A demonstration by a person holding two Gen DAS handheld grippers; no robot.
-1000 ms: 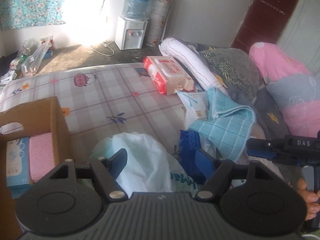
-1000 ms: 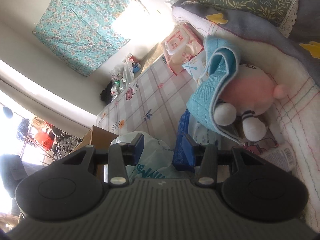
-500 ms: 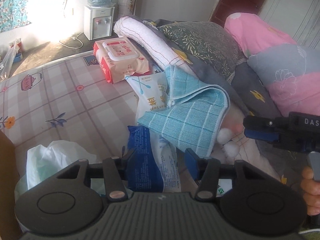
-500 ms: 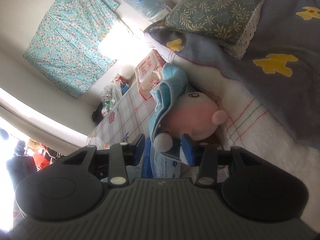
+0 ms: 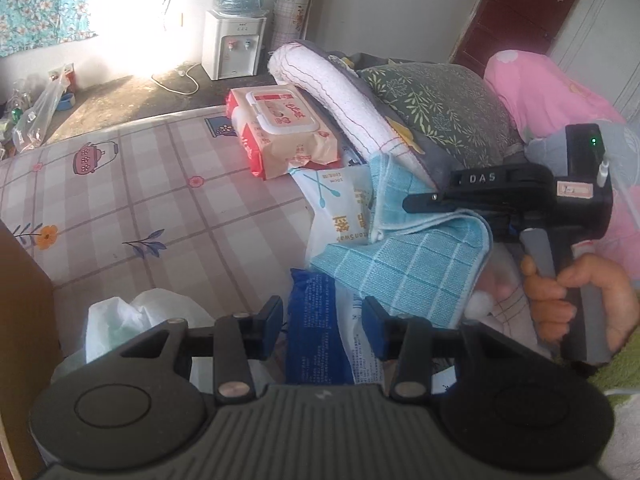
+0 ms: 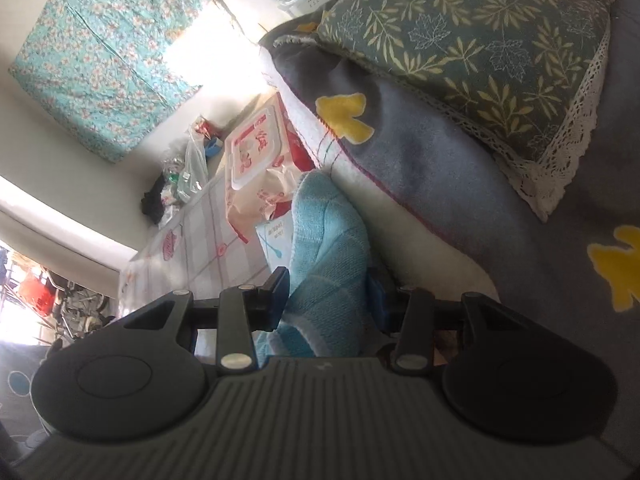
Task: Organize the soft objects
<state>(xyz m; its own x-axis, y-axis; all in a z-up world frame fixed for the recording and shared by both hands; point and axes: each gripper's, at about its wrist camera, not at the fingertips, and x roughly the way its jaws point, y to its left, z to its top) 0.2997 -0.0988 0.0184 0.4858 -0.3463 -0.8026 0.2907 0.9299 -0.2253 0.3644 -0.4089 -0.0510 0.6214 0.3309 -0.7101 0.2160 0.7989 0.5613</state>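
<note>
Your left gripper, which straddled a white bag a second ago, now has its jaws closing around one blue packet, pads not yet pressing. Your right gripper, moved in over the bedding, straddles one blue towel; whether its pads touch the towel is unclear. The plush toy lies almost hidden beneath the towel.

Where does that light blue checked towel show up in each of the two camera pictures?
Left wrist view: the blue towel lies right of centre, under the other hand-held gripper.
Right wrist view: the blue towel is at centre, between this gripper's fingers.
Shared landmark: the red wet-wipes pack.
</note>
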